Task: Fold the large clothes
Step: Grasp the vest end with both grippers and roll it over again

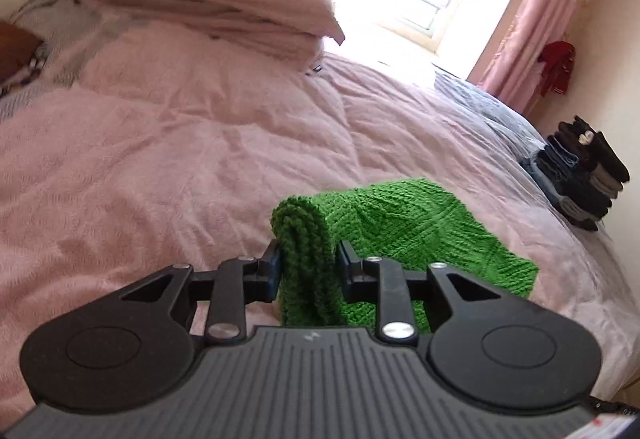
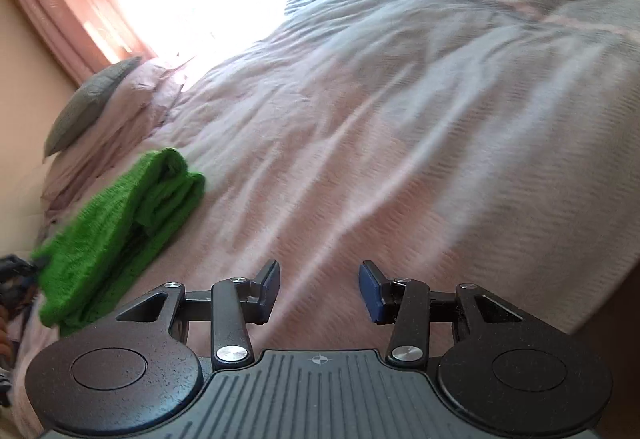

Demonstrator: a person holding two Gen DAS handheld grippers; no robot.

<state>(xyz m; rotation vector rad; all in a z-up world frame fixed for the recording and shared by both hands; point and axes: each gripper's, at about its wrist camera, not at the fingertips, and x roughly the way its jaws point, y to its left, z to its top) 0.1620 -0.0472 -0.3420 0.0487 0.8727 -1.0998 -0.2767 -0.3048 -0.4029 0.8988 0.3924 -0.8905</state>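
The left gripper [image 1: 307, 259] has its jaws clamped on the thick folded edge of a green knitted garment [image 1: 404, 235], and the wool bulges up between the two pads. From that pinched end the garment runs away to the right and slightly forward, draping down onto the pink bedspread [image 1: 180, 159]; its long axis lies roughly across the left gripper's line of sight. The right gripper [image 2: 319, 289] hangs over bare bedspread with its jaws apart and nothing between them. In its view the garment [image 2: 120, 227] lies well off to the left, a bundle of several layers, with its free end pointing toward the pillows [image 2: 92, 107]. So the left hand has the garment, and the right is apart from it. A stack of dark folded clothes [image 1: 588, 175] sits at the far corner of the bed. My guess is that the bundle goes there next, which is a carry to the left gripper's right.
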